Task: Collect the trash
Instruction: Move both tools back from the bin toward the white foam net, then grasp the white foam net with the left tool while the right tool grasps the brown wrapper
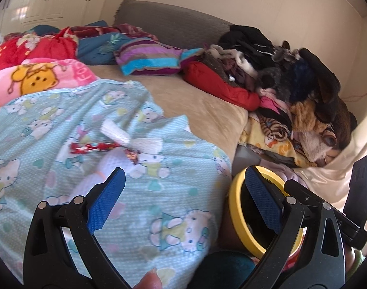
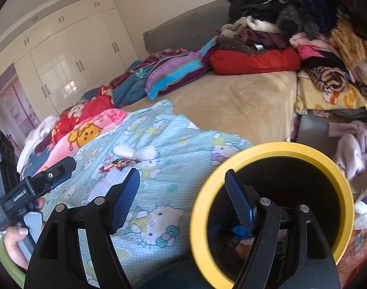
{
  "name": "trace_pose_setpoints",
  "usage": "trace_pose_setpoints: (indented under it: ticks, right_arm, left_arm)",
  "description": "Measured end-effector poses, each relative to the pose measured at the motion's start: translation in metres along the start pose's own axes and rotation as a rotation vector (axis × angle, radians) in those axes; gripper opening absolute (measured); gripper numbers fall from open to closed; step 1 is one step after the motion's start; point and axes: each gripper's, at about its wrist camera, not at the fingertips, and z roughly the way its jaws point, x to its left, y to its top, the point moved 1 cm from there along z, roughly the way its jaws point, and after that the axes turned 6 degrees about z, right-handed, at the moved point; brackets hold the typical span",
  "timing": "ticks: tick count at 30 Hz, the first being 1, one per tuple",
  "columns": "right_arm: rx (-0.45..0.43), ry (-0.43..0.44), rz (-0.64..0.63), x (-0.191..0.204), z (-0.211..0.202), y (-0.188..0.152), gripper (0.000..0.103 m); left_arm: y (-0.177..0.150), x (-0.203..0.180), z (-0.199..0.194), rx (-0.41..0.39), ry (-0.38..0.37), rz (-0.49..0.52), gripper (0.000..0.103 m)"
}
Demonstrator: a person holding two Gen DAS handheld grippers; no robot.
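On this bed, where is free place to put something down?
The tan sheet is bare between the kitten-print blanket, striped pillow and red cushion. Crowded: the clothes pile on its far side, and the wrappers on the blanket.

left wrist view: sits behind left gripper [image 1: 184,192], looks forward and down along its fingers, close over light blue cat-print blanket [image 1: 140,192]. yellow-rimmed bin [image 1: 234,207] just right of right finger, partly hidden.
right wrist view: sits behind right gripper [image 2: 182,190], same downward slant; bin [image 2: 267,148] near, around right finger.
shared: blanket [image 2: 159,204], wrappers [image 1: 104,144] [image 2: 125,156] ahead of fingertips, beige bed [image 1: 202,106] [image 2: 231,106], clothes pile [image 1: 291,77] [image 2: 291,24] far right.
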Motion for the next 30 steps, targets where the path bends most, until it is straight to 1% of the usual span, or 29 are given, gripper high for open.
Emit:
trace_pose_setpoints:
  ticks: [5,9,12,15,19,21,23,26,28,30]
  right_arm:
    - [0.023,0.024,-0.058,0.027,0.013,-0.001,0.071]
    - [0.057,0.041,-0.105,0.047,0.027,0.0,0.071]
    - [0.079,0.051,-0.133,0.061,0.04,0.001,0.071]
    - [0.101,0.063,-0.164,0.076,0.056,0.002,0.071]
    - [0.135,0.088,-0.207,0.098,0.078,0.003,0.071]
    - [0.159,0.102,-0.235,0.11,0.093,0.002,0.071]
    - [0.178,0.106,-0.26,0.119,0.107,0.001,0.071]
    - [0.212,0.097,-0.303,0.132,0.129,-0.004,0.071]
    - [0.238,0.086,-0.332,0.14,0.146,-0.008,0.071]
    - [0.255,0.075,-0.347,0.143,0.157,-0.012,0.07]
  left_arm:
    - [-0.001,0.022,-0.006,-0.014,0.029,-0.036,0.092]
    - [-0.004,0.039,-0.007,-0.005,0.044,-0.054,0.092]
    - [-0.01,0.054,-0.005,0.015,0.102,-0.046,0.092]
    - [-0.018,0.07,0.002,0.06,0.146,-0.05,0.092]
    - [-0.03,0.089,0.011,0.113,0.177,-0.045,0.092]
    - [-0.035,0.096,0.016,0.136,0.176,-0.044,0.089]
    - [-0.04,0.103,0.021,0.152,0.169,-0.056,0.082]
    - [-0.047,0.111,0.029,0.172,0.162,-0.079,0.076]
    - [-0.05,0.115,0.033,0.183,0.156,-0.091,0.073]
    - [-0.053,0.117,0.037,0.193,0.136,-0.111,0.073]
